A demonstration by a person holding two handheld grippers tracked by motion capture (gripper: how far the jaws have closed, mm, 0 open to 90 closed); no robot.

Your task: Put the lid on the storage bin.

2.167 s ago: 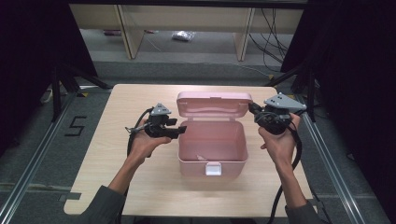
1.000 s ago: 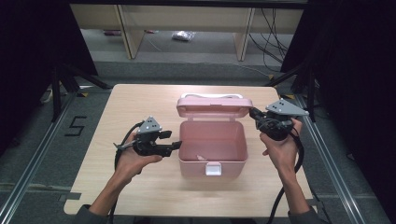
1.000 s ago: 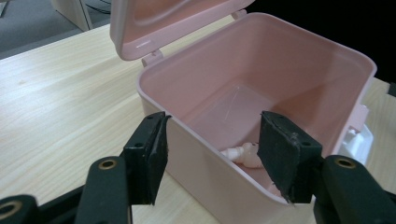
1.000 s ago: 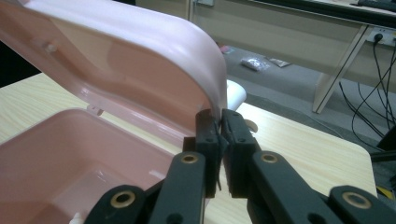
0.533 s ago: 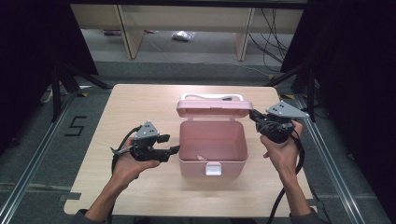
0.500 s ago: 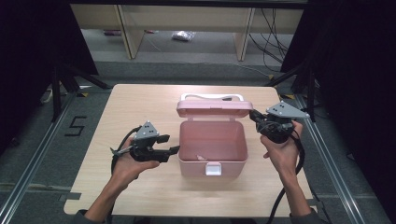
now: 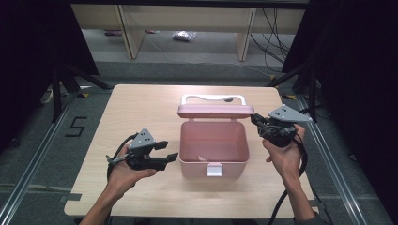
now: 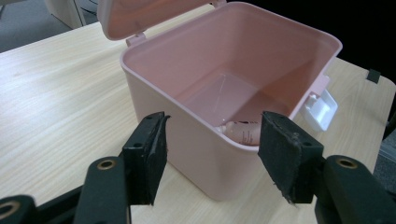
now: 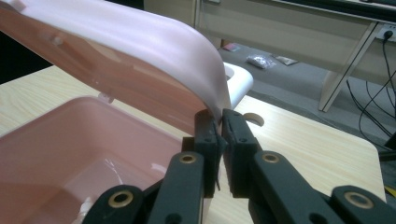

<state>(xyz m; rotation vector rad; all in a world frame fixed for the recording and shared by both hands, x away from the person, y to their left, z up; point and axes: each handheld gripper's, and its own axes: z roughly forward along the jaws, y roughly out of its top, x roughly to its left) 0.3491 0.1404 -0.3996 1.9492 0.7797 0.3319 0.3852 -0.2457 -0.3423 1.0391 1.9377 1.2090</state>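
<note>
Pale wood-grain tabletop [image 7: 141, 112] carries the whole job, with dark curtains at the sides and shelving legs on the floor beyond. Nearest the person, the left gripper [image 8: 210, 154] has its jaws standing well apart with nothing between the pads; just ahead of them is the near corner of the pink plastic storage box with a white front latch [image 8: 196, 154]. Over that corner's rim, low in the box, lies a small pinkish tube-like item [image 8: 245, 131] — its shape is hard to make out, so take that name loosely.

Farther out, the right gripper [image 9: 219, 135] is pinched narrow on the edge of the box's pink hinged lid with a white carrying handle [image 9: 140, 46], holding it tilted up over the opening.

The step in hand looks like reaching into the box while the lid is propped. To do it well, the right gripper should keep a steady pinch and not let the lid sag toward the opening. The left gripper should rise clear of the rim directly ahead of its jaws, then tip down inside toward the item, keeping the jaws wide until the pads straddle it — and avoid nudging the wall, since the light box could slide.
</note>
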